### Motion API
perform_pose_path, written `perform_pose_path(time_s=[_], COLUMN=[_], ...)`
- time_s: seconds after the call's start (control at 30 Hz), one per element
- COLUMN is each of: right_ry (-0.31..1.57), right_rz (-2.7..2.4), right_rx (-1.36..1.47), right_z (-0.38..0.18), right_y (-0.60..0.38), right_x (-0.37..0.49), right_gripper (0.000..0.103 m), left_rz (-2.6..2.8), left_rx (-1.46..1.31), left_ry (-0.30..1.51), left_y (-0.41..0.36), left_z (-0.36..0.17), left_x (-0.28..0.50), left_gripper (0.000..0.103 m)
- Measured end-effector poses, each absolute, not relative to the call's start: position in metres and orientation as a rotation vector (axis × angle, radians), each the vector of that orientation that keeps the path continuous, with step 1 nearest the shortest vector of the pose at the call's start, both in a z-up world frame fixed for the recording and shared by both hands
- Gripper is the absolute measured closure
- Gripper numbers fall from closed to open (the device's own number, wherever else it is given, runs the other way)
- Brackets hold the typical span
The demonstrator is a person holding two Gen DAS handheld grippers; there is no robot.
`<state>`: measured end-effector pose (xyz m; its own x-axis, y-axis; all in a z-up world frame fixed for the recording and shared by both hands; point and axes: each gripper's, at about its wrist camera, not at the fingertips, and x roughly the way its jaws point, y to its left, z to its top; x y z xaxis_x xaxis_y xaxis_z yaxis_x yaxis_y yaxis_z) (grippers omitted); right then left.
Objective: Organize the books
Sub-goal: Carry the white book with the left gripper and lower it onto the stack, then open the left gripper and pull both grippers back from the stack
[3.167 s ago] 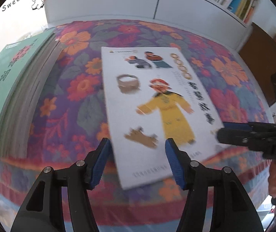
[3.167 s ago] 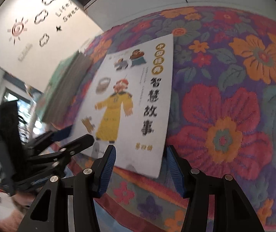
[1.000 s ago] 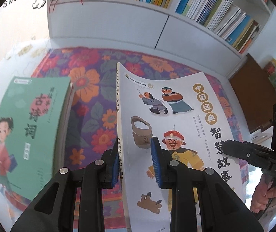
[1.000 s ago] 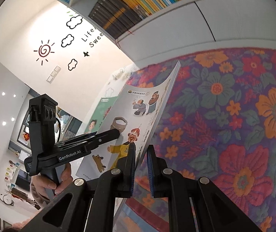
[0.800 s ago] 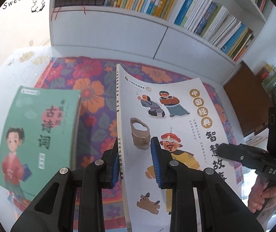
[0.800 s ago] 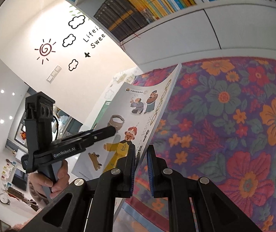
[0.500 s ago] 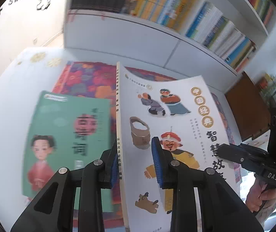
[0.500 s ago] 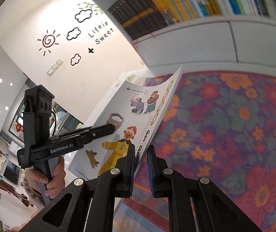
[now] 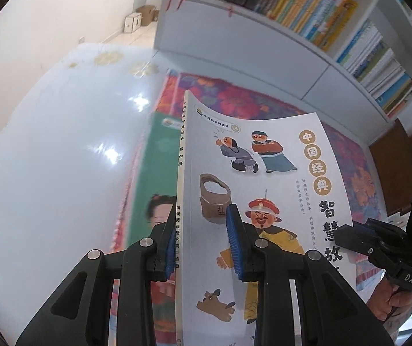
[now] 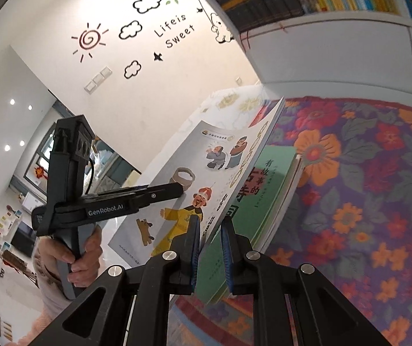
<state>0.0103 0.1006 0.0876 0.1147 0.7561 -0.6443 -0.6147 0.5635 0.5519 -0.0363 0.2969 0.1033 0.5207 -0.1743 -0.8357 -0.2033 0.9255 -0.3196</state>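
Both hand-held grippers carry the white storybook [image 9: 266, 173] in the air above the green poetry book [image 10: 252, 219], which lies on the floral cloth [image 10: 379, 201]. The left hand-held gripper [image 9: 203, 242] is clamped on the storybook's spine edge; the right hand-held gripper [image 10: 210, 248] pinches its opposite long edge. The step in hand looks like stacking. The next move likely calls for squaring the storybook over the green poetry book, lowering it flat, then letting go.

Two loose books, one white picture book [image 9: 266, 173] and one green book [image 10: 252, 216]; two grippers; one flowered cloth [image 10: 364, 187]; one bookshelf [image 9: 306, 23].
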Motion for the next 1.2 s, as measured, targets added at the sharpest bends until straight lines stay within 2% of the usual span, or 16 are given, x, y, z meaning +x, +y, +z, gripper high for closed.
perform_pose_path(time_s=[0.4, 0.63, 0.7, 0.77, 0.87, 0.93, 1.03, 1.07, 1.1, 1.2], right_ry=[1.098, 1.126, 1.131, 1.13, 1.143, 1.157, 1.177, 1.184, 1.183, 1.146], right_rz=[0.949, 0.945, 0.943, 0.935, 0.924, 0.925, 0.934, 0.899, 0.862, 0.819], right_rx=[0.124, 0.156, 0.161, 0.153, 0.145, 0.146, 0.167, 0.147, 0.13, 0.076], right_z=[0.043, 0.033, 0.032, 0.033, 0.034, 0.036, 0.038, 0.039, 0.04, 0.048], right_y=[0.122, 0.121, 0.12, 0.119, 0.122, 0.124, 0.129, 0.129, 0.129, 0.123], right_x=[0.018, 0.023, 0.024, 0.025, 0.024, 0.025, 0.026, 0.026, 0.025, 0.019], right_gripper=[0.089, 0.089, 0.088, 0.086, 0.083, 0.076, 0.05, 0.02, 0.004, 0.004], left_rz=[0.034, 0.048, 0.079, 0.131, 0.172, 0.204, 0.254, 0.268, 0.279, 0.278], left_rx=[-0.291, -0.223, -0.181, -0.132, -0.071, -0.035, -0.002, 0.002, 0.005, -0.01], left_ry=[1.049, 1.05, 1.056, 1.063, 1.077, 1.064, 1.048, 1.044, 1.036, 1.014], left_y=[0.303, 0.298, 0.293, 0.288, 0.281, 0.277, 0.274, 0.273, 0.272, 0.267], left_z=[0.078, 0.079, 0.079, 0.08, 0.077, 0.078, 0.081, 0.082, 0.085, 0.094], left_x=[-0.027, -0.024, -0.023, -0.022, -0.019, -0.02, -0.022, -0.024, -0.026, -0.034], left_gripper=[0.074, 0.064, 0.06, 0.044, 0.035, 0.028, 0.027, 0.027, 0.027, 0.026])
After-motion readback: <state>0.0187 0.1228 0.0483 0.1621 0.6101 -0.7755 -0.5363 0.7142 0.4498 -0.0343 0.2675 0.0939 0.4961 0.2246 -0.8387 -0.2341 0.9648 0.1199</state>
